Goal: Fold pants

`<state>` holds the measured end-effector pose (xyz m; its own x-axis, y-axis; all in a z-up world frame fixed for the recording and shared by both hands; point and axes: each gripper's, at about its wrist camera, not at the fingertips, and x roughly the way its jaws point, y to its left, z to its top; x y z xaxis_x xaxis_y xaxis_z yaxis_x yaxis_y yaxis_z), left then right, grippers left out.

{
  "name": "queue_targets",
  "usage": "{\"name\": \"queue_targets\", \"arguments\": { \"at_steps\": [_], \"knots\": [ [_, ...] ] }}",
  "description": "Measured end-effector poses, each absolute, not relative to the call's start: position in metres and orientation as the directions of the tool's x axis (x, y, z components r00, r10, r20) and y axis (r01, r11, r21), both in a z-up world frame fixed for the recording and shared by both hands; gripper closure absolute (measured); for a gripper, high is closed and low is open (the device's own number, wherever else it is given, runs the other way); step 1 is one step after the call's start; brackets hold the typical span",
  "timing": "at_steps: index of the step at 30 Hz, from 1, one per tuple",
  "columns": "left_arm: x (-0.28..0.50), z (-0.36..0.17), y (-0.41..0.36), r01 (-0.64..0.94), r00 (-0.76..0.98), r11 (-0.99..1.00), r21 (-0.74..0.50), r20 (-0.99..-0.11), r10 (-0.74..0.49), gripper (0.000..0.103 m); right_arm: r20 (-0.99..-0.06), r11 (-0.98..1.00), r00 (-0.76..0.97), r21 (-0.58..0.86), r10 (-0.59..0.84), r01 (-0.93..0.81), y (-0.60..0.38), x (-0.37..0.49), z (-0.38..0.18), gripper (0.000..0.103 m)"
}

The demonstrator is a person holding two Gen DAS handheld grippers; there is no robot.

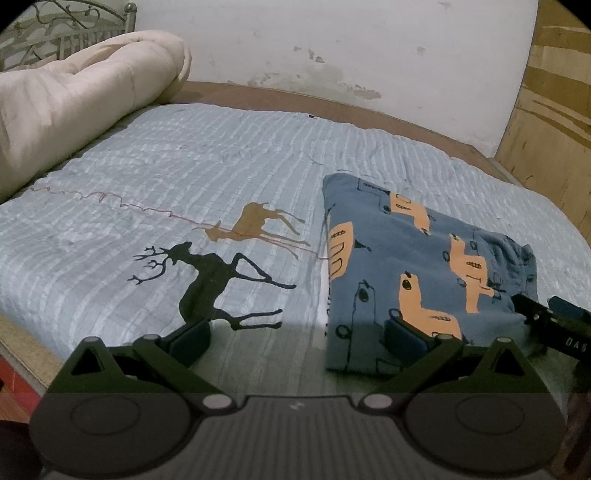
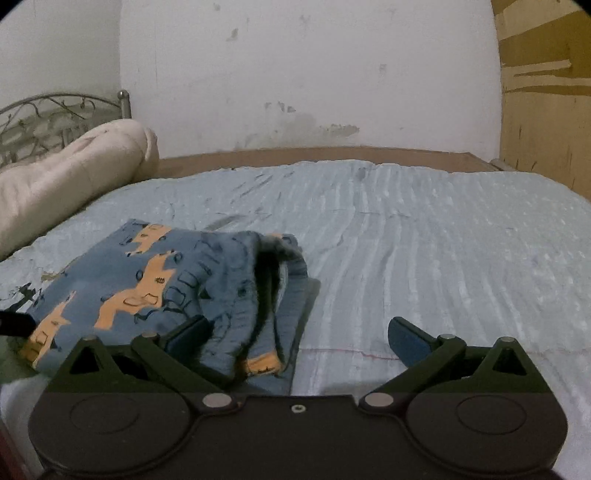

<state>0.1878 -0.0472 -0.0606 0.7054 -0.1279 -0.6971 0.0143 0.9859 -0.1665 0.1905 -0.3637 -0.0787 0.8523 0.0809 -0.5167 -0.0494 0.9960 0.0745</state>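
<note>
The widest free stretch is the blue bedspread (image 2: 424, 240) filling the centre and right of the right wrist view: flat, rippled cloth running back to the brown bed edge (image 2: 314, 152). In the left wrist view the centre and left of the cover lie equally bare (only printed deer there, nothing raised). Obstacles: the folded pants (image 1: 417, 273) block the lower right of that view, the rolled cream quilt (image 1: 74, 99) walls off the upper left, with a metal headboard (image 1: 66, 22) behind it, and wooden panelling (image 1: 554, 110) closes the upper right.
</note>
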Motion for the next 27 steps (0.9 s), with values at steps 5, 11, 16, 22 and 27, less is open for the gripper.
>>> {"name": "queue_targets", "arguments": {
  "at_steps": [5,11,16,22,27],
  "knots": [
    [0.187,-0.06,-0.048,0.015,0.705,0.986,-0.164,-0.698,-0.127,0.001,-0.513,0.996,0.854,0.071,0.09,-0.062,-0.363,0.191,-0.068,0.001],
    [0.187,-0.061,-0.047,0.015,0.705,0.986,-0.164,-0.698,-0.127,0.001,-0.488,0.998,0.871,0.023,0.061,-0.057,-0.371,0.22,-0.05,0.001],
    [0.187,-0.062,-0.047,0.022,0.705,0.987,-0.161,-0.697,-0.13,0.0,-0.58,1.0,0.814,0.03,0.024,-0.008,-0.383,0.264,-0.063,0.001],
    [0.187,-0.06,-0.047,0.021,0.709,0.985,-0.171,-0.692,-0.135,0.001,-0.515,0.979,0.836,0.16,0.191,-0.126,-0.392,0.251,-0.057,0.001],
    [0.189,-0.054,-0.043,0.054,0.724,0.968,-0.243,-0.658,-0.205,0.001,-0.542,0.901,0.726,0.335,0.424,-0.276,-0.397,0.266,-0.068,0.001]
  ]
}}
